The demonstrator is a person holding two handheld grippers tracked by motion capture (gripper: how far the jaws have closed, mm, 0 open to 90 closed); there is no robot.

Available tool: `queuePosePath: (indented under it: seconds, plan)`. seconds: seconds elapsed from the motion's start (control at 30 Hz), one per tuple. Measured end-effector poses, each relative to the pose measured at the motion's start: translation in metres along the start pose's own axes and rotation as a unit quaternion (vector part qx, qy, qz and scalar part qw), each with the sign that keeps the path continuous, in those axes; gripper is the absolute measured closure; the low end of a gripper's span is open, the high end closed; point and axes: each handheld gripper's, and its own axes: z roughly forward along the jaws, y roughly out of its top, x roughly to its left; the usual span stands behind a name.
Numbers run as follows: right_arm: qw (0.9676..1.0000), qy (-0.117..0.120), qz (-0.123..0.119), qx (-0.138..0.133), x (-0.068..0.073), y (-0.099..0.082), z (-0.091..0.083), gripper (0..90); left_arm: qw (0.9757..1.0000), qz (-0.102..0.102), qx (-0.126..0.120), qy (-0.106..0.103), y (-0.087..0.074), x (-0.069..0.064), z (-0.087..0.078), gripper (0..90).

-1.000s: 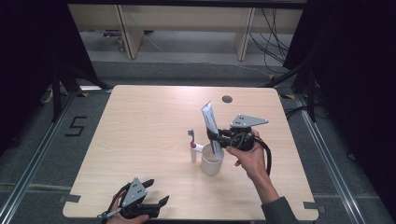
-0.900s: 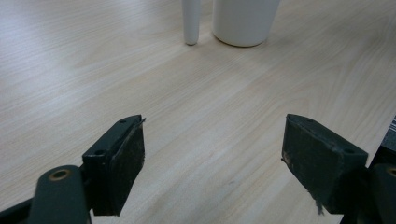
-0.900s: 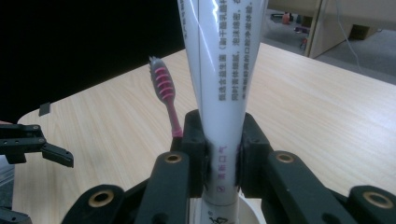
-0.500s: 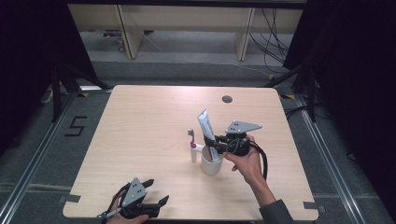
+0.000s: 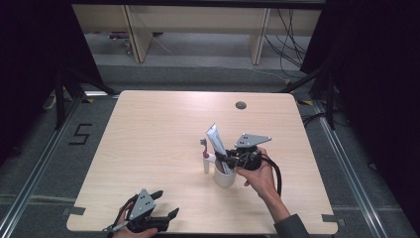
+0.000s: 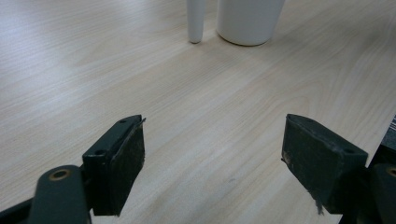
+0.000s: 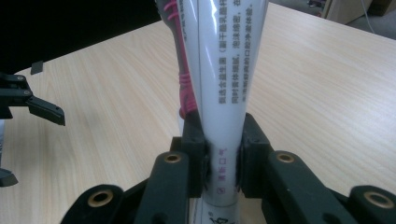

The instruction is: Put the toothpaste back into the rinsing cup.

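Toothpaste tube (image 7: 224, 93) pinched in right gripper (image 5: 233, 159), lowered since a second ago, bottom end now inside white cup (image 5: 224, 176) below gripper; release judged next. Left gripper (image 6: 212, 163) spread, empty.

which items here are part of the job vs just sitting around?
In the job:
- toothpaste tube, clamped in the right gripper
- white cup, the tube's lower end inside it

Lying about:
- pink toothbrush, standing beside the cup
- left gripper, open and idle near the table's front edge
- round hole in the table
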Motion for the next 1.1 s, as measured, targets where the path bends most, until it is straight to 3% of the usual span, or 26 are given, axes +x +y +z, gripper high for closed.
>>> queuePosePath:
  seconds: [0.13,0.3,0.37,0.57,0.7,0.8,1.1]
  plan:
    - [0.9998,-0.004,-0.021,0.006,-0.002,-0.002,0.002,76.5,1.0,-0.001,0.0,0.0,0.0,0.0,0.0,20.8]
    - [0.9998,0.002,-0.015,0.013,-0.001,-0.003,0.002,76.5,1.0,-0.002,0.0,0.0,0.0,0.0,0.0,20.9]
    - [0.9996,-0.007,-0.023,0.011,-0.001,-0.004,0.002,76.4,1.0,-0.001,0.001,0.0,0.0,-0.001,-0.001,20.9]
    - [0.9994,-0.008,-0.014,0.03,0.0,-0.008,0.002,76.2,1.0,-0.001,0.002,0.001,0.0,-0.001,-0.001,20.9]
    - [0.9989,-0.011,-0.026,0.038,-0.001,-0.01,0.002,76.0,1.0,-0.001,0.002,0.0,-0.001,0.0,-0.001,20.9]
    - [0.9985,-0.011,-0.022,0.049,0.001,-0.013,0.002,75.8,1.0,-0.003,0.0,0.001,0.0,0.0,0.0,20.9]
    - [0.9985,-0.014,-0.026,0.046,0.001,-0.013,0.001,74.7,1.0,-0.002,0.001,0.001,-0.001,-0.001,-0.001,20.9]
